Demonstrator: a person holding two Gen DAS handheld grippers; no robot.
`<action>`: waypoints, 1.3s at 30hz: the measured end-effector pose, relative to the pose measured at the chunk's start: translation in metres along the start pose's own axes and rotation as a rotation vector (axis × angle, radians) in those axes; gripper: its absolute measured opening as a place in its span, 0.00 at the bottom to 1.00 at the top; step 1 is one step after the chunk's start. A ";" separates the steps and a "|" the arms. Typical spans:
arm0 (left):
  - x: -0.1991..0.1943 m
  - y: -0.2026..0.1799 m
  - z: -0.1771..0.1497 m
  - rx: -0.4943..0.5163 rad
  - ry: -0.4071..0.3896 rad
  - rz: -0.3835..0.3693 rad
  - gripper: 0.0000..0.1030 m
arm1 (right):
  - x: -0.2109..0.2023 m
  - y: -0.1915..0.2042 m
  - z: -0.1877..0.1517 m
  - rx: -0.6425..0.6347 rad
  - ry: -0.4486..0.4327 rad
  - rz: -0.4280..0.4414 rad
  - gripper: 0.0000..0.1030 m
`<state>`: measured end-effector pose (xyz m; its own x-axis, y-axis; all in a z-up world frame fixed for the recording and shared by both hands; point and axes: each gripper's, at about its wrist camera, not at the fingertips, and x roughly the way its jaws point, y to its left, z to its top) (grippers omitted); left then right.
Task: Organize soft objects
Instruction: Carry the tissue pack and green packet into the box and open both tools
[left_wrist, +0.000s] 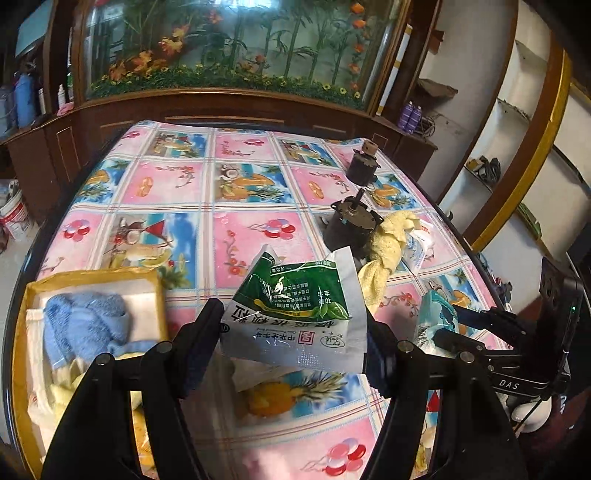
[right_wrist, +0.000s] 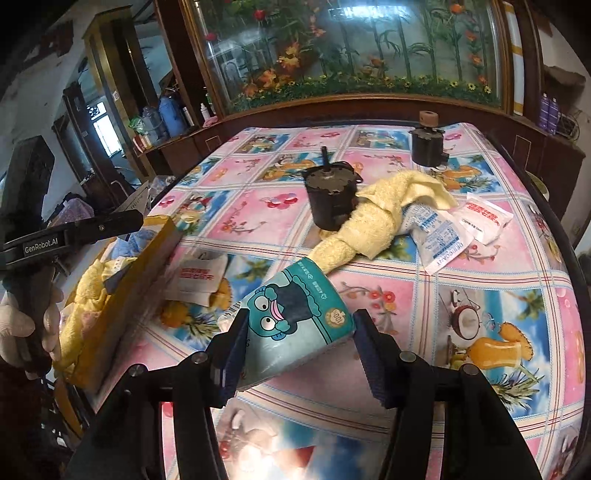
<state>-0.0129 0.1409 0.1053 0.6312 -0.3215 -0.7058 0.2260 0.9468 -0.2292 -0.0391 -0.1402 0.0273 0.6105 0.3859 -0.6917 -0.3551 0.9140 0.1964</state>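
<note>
"DAS" stood in white on the right gripper (left_wrist: 448, 328) body, seen right of the left claw. "GenRobot.AI" marked the left gripper (right_wrist: 142, 218) body, left of the right claw. Beyond the right claw, a white sachet (right_wrist: 439, 236) read "DESICCANT".

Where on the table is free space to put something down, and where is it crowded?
Free: the far left of the cloth, between the cabinet and the yellow box; also the near right corner in the right view. Crowded: around the two motors, the yellow towel and the sachets.
</note>
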 end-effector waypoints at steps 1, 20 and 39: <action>-0.008 0.009 -0.003 -0.016 -0.010 0.011 0.66 | -0.002 0.008 0.001 -0.014 -0.001 0.012 0.55; -0.046 0.161 -0.054 -0.309 0.002 0.220 0.67 | 0.049 0.177 0.044 -0.224 0.051 0.255 0.55; -0.115 0.143 -0.090 -0.330 -0.145 0.168 0.74 | 0.157 0.234 0.081 -0.329 0.185 0.144 0.67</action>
<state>-0.1203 0.3148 0.0932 0.7429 -0.1381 -0.6550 -0.1251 0.9326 -0.3385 0.0309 0.1444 0.0214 0.4110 0.4503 -0.7926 -0.6539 0.7515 0.0879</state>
